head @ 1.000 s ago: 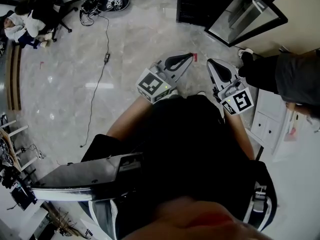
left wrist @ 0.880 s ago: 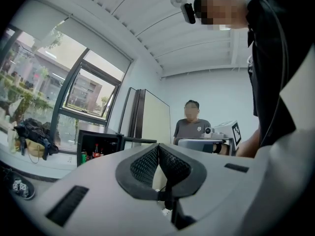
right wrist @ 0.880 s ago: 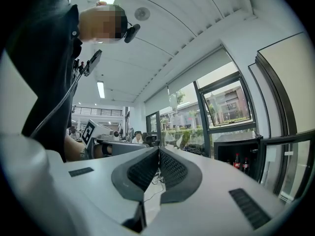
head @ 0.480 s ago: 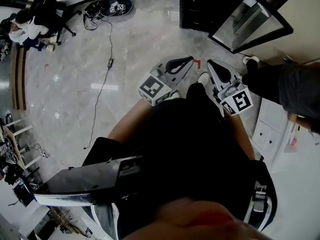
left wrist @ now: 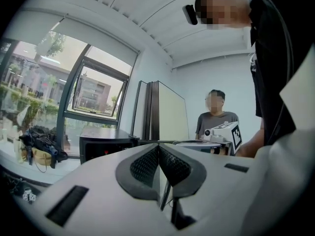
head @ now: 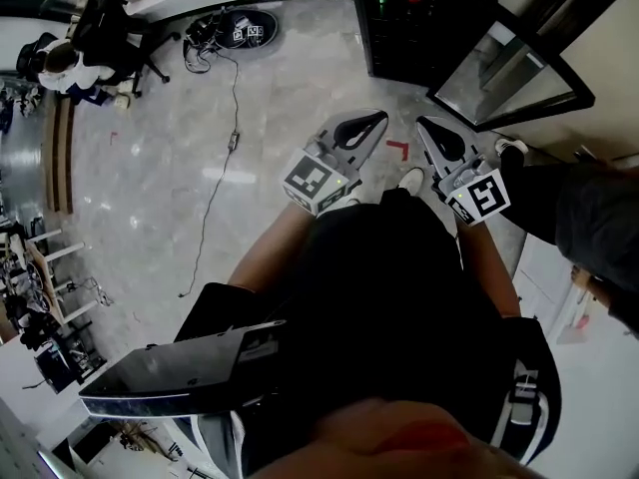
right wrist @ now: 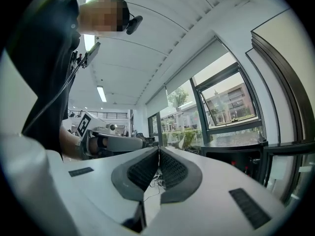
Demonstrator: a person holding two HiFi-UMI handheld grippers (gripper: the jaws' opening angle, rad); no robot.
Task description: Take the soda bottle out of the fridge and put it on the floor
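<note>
My white left gripper (head: 371, 120) and right gripper (head: 427, 128) stay pinched shut, empty; the black glass-door fridge (head: 419, 28) looms nearer, contents too dark.

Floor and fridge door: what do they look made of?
Floor: polished stone or stone-look tile, probably; pale veining, glossy light reflections.
Fridge door: glass pane in a dark frame, metal or plastic unclear; the pane reflects light.
</note>
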